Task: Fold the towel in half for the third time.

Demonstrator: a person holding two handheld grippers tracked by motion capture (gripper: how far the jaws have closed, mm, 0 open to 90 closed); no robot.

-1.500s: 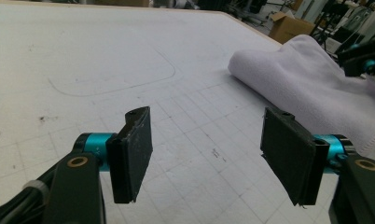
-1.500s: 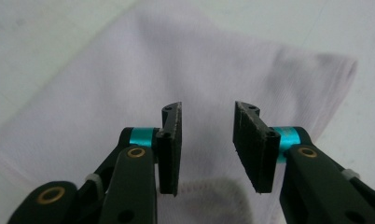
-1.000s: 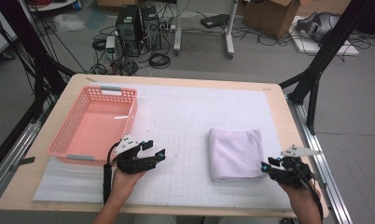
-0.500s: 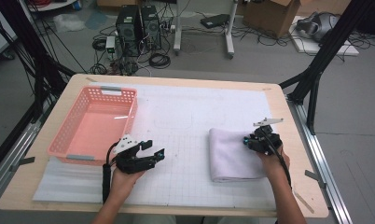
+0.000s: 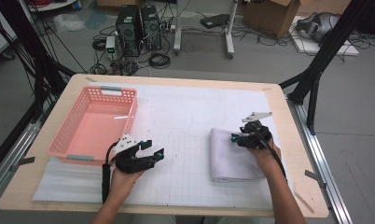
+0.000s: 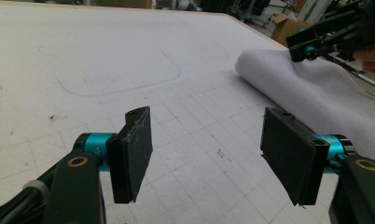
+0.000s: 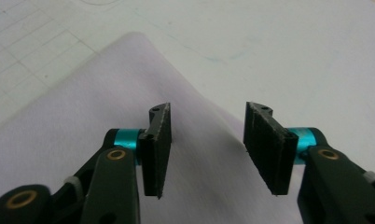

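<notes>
A workshop floor strewn with cables, two black computer towers [image 5: 140, 25] and cardboard boxes lies beyond a light wooden counter [image 5: 288, 140] covered by a white gridded mat [image 5: 185, 116]. On the mat's left part stands a pink plastic basket [image 5: 94, 125] with perforated walls.

A folded white terry towel [image 5: 232, 155] lies flat on the right part of the mat, well apart from the basket. In the left gripper view its rounded folded edge [image 6: 288, 79] faces the middle of the counter.

The right gripper [image 5: 234, 138] hangs over the far end of the towel, near its left edge. In the right gripper view [image 7: 206, 144] its jaws stand moderately apart, having just been opening, with the towel's cloth beneath the gap; the pads press on nothing. Whether their tips touch the cloth I cannot tell.

The left gripper [image 5: 156, 154] rests low over bare mat just in front of the basket's near right corner, pointing toward the towel. In its own view [image 6: 209, 156] its jaws are wide open and empty.
</notes>
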